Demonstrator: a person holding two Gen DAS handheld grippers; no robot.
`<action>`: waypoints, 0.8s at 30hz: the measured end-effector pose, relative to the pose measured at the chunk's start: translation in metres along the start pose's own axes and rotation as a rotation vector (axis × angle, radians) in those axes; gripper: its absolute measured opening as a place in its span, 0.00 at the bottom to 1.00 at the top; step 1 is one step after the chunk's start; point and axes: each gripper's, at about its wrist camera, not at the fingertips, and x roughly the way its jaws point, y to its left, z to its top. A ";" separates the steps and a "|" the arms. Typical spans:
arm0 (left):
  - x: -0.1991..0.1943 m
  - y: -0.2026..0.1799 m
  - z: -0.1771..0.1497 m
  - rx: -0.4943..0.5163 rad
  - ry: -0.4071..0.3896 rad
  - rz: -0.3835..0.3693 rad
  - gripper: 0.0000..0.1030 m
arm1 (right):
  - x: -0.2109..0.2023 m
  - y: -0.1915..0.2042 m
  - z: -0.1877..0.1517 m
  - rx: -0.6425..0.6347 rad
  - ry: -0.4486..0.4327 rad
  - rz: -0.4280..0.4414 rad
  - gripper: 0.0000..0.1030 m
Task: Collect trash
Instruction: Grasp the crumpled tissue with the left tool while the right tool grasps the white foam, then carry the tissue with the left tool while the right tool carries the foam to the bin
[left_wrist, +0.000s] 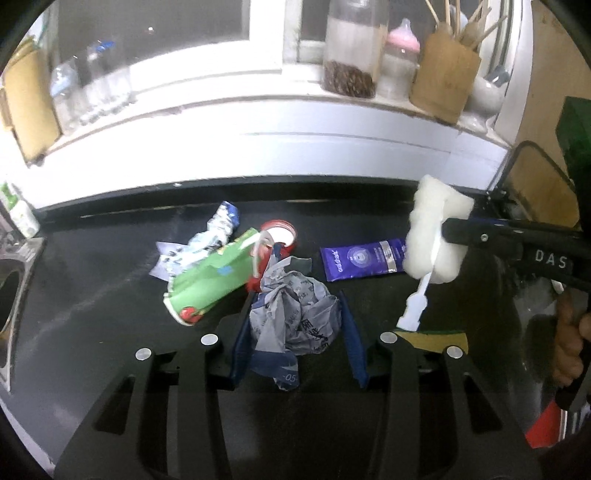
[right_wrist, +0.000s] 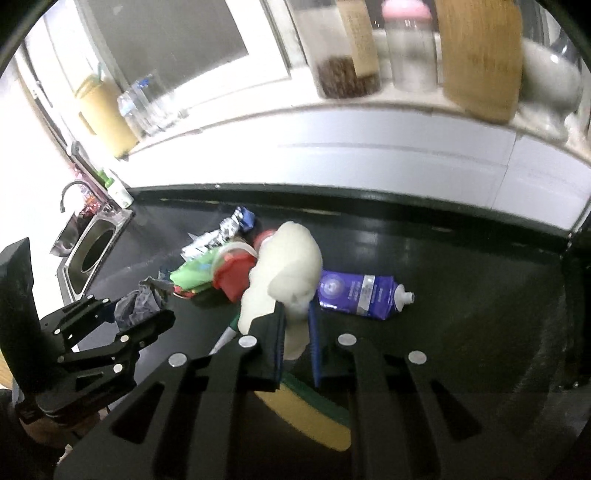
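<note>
A crumpled grey paper wad (left_wrist: 293, 314) is clamped between the blue pads of the left hand-held gripper (left_wrist: 295, 325), whose jaws are closed partway around it; the wad is held clear of the black counter (left_wrist: 92, 295). The same gripper is seen in the right wrist view (right_wrist: 138, 312), with the wad (right_wrist: 142, 299) bunched between its fingers.

A white sponge brush (right_wrist: 291, 266) is pinched in the right hand-held gripper (right_wrist: 297, 343), whose jaws are nearly shut on its foam. In the left wrist view the brush (left_wrist: 432, 236) is seen held off the counter, with its white handle pointing down, and the right hand-held gripper (left_wrist: 448, 230) is seen reaching in from the right.

The rest of the trash is placed relative to the purple tube (left_wrist: 364, 258), which lies flat on the counter. A red cup (left_wrist: 277, 236) lies on its side just left of the tube. A green carton (left_wrist: 210, 280) lies left of the cup, touching it. A crumpled blue-white wrapper (left_wrist: 218, 225) lies behind the carton, farther left of the tube. A yellow-green sponge (right_wrist: 314, 413) lies on the counter in front of the tube, below the right hand-held gripper.

A sink (right_wrist: 88, 254) is set in the counter well left of the tube. A windowsill (left_wrist: 221, 99) with jars and bottles runs behind the tube.
</note>
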 end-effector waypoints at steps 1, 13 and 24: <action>-0.007 0.003 0.000 -0.008 -0.008 0.009 0.41 | -0.005 0.002 0.000 0.000 -0.011 0.001 0.12; -0.061 0.026 -0.016 -0.061 -0.052 0.075 0.41 | -0.046 0.032 -0.003 -0.030 -0.072 -0.009 0.12; -0.093 0.048 -0.052 -0.095 -0.047 0.110 0.41 | -0.047 0.079 -0.035 -0.082 -0.029 0.024 0.12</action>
